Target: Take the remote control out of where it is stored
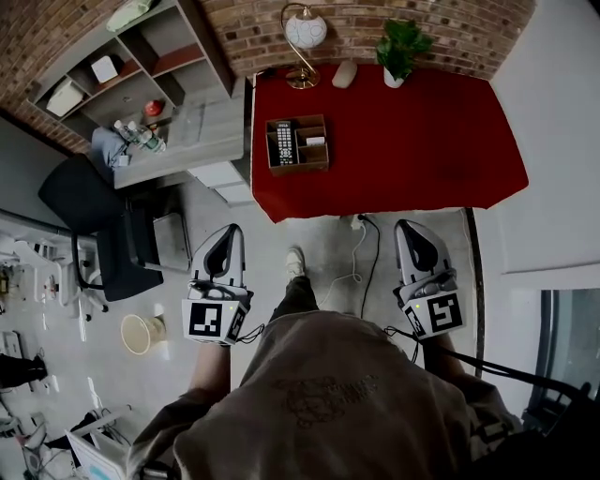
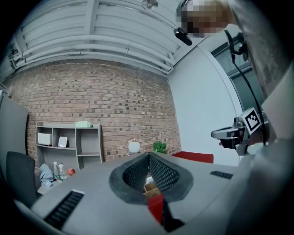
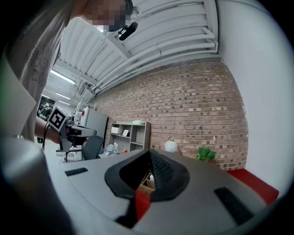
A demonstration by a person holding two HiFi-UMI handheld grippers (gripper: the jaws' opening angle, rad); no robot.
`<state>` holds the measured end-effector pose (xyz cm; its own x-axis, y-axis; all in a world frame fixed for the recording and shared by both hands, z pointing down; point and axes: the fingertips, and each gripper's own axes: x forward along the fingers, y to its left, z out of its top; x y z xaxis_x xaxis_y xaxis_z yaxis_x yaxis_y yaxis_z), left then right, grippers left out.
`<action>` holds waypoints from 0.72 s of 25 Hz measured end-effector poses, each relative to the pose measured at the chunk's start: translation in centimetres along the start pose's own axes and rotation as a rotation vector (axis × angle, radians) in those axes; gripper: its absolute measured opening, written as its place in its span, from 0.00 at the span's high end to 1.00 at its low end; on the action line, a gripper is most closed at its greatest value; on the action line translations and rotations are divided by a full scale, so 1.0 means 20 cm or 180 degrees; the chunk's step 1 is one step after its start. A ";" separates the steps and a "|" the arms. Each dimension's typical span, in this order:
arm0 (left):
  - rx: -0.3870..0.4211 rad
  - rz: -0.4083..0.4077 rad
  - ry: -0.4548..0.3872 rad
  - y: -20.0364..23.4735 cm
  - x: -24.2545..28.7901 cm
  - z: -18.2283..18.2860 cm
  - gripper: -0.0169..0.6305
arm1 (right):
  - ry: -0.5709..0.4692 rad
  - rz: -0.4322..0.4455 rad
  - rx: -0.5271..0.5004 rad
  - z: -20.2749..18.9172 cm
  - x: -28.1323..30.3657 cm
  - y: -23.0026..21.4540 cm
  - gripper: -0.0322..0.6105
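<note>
Table (image 1: 412, 141): red-topped, upper right of the head view, set against a brick wall (image 1: 450, 28).
Shelf unit (image 1: 141, 56): grey, with open compartments, upper left.
Office chair (image 1: 80, 197): dark, at the left edge.
Left gripper (image 1: 228, 232): held over the floor (image 1: 328, 244), lower centre-left; jaws closed together with nothing between them.
Right gripper (image 1: 405, 227): lower centre-right; jaws likewise closed and empty. Both are seen well apart from the table's things.
Wooden box (image 1: 300, 170): placed on the table's left part and divided into compartments.
Lamp (image 1: 305, 33) and potted plant (image 1: 401, 47): stood along the table's upper edge.
Remote control (image 1: 285, 142): black, laid in the box's left compartment.
</note>
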<state>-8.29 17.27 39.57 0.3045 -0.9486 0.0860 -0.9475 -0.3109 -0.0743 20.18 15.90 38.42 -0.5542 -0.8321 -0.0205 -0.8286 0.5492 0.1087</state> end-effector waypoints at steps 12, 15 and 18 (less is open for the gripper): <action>-0.0052 -0.0128 -0.0074 0.31 0.38 0.01 0.96 | 0.0051 -0.0054 -0.0042 0.00 0.49 -0.07 0.93; -0.0041 -0.0193 -0.0116 0.41 0.49 0.05 0.96 | 0.0033 -0.0108 -0.0046 0.02 0.63 -0.08 0.93; -0.0069 -0.0197 -0.0018 0.54 0.60 0.03 0.96 | 0.0029 -0.0152 -0.0049 0.04 0.77 -0.08 0.93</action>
<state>-14.87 2.56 39.28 0.3631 -0.9279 0.0842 -0.9287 -0.3677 -0.0474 12.95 2.22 37.14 -0.5134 -0.8580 -0.0169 -0.8527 0.5077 0.1231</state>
